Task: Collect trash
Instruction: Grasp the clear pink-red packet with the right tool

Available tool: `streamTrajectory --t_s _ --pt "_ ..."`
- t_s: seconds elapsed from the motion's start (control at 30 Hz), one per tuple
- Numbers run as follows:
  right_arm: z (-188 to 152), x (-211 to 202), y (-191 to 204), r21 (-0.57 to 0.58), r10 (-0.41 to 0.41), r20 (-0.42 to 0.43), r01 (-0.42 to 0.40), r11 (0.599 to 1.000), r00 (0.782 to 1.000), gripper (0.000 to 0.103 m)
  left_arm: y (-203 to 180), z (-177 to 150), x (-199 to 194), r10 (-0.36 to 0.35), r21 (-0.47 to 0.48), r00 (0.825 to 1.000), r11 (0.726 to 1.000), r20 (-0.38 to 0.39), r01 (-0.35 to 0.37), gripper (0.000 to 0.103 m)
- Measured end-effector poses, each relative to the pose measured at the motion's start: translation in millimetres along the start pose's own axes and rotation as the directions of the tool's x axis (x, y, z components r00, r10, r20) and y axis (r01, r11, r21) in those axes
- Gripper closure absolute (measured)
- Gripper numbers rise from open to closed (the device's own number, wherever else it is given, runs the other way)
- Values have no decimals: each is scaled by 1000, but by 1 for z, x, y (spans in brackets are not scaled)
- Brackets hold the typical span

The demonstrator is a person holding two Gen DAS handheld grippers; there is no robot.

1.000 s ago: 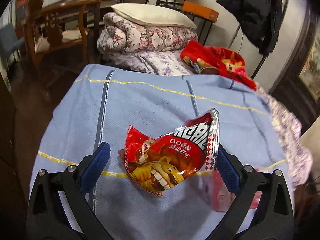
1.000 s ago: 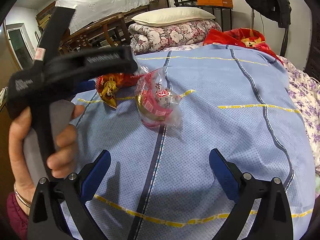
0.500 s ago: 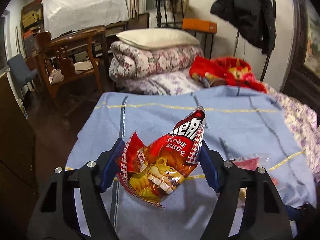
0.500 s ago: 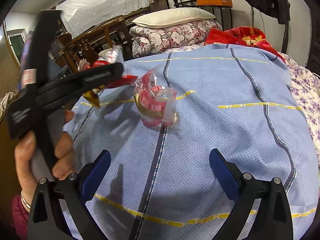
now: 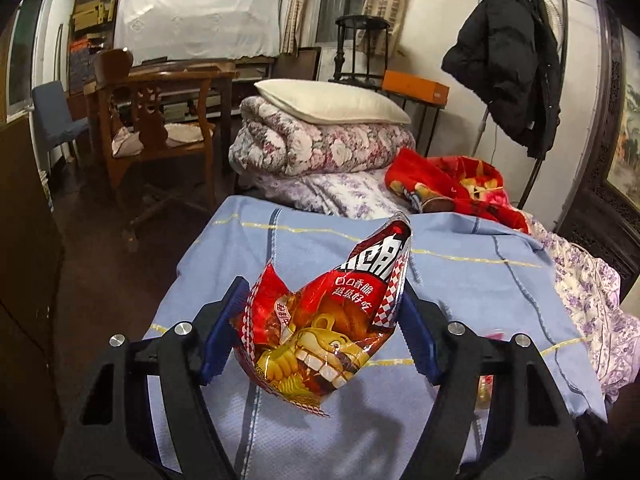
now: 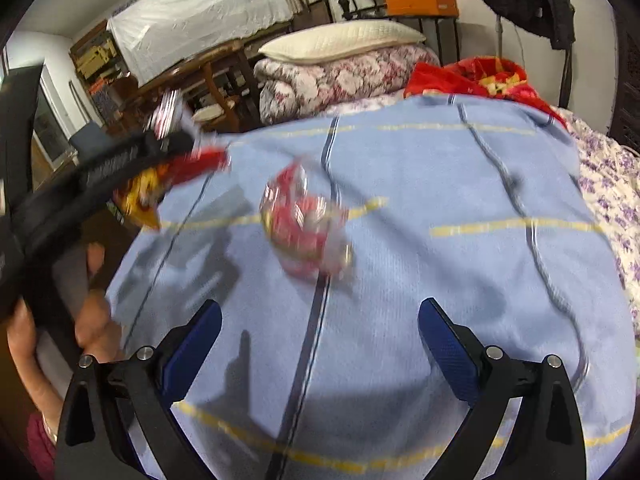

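The left gripper has its jaws closed on a red snack wrapper, holding it in the air above a blue blanket. The right gripper hangs with its jaws wide apart and nothing between them. Just beyond it, a crumpled clear-and-red wrapper lies on the blanket. Farther off, a pillow tops a folded floral quilt.

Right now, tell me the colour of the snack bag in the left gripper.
Red, with yellow and white print; the left wrist view shows the snack bag best.

Glossy foil snack bag — matt woven blue bedspread
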State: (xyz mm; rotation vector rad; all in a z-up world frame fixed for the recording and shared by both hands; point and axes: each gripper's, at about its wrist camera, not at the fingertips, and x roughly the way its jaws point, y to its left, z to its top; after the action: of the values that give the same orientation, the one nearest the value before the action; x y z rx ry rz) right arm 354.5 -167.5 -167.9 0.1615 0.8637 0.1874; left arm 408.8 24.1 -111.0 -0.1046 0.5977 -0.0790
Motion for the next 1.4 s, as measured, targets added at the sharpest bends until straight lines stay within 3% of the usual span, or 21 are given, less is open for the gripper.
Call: streamTrajectory --t_s 0.27,0.93,1.0,1.03,1.07,1.1,1.4 --pt "34 22 8 -8 -4 9 4 1000 1000 6 5 -3 4 25 -8 1000 1000 -16 -25 33" --pt "34 35 -4 72 22 26 -24 997 999 6 16 -3 14 45 -64 996 997 -81 -50 32" --pt "34 35 -6 81 34 29 -36 996 999 11 14 -4 15 48 -56 995 997 -82 -53 32" --pt "34 36 -7 82 49 26 -51 995 998 27 13 -4 15 50 -54 995 997 -85 -54 33" --pt "34 41 -8 86 99 8 -99 991 995 61 13 -5 16 52 -52 995 997 -89 -56 33" --pt "34 46 -10 94 136 -16 -134 987 991 73 13 -5 17 53 -52 994 997 -92 -58 32" --pt "31 42 -16 139 139 10 -139 980 990 77 2 -12 14 69 -1 991 998 -110 -70 32"
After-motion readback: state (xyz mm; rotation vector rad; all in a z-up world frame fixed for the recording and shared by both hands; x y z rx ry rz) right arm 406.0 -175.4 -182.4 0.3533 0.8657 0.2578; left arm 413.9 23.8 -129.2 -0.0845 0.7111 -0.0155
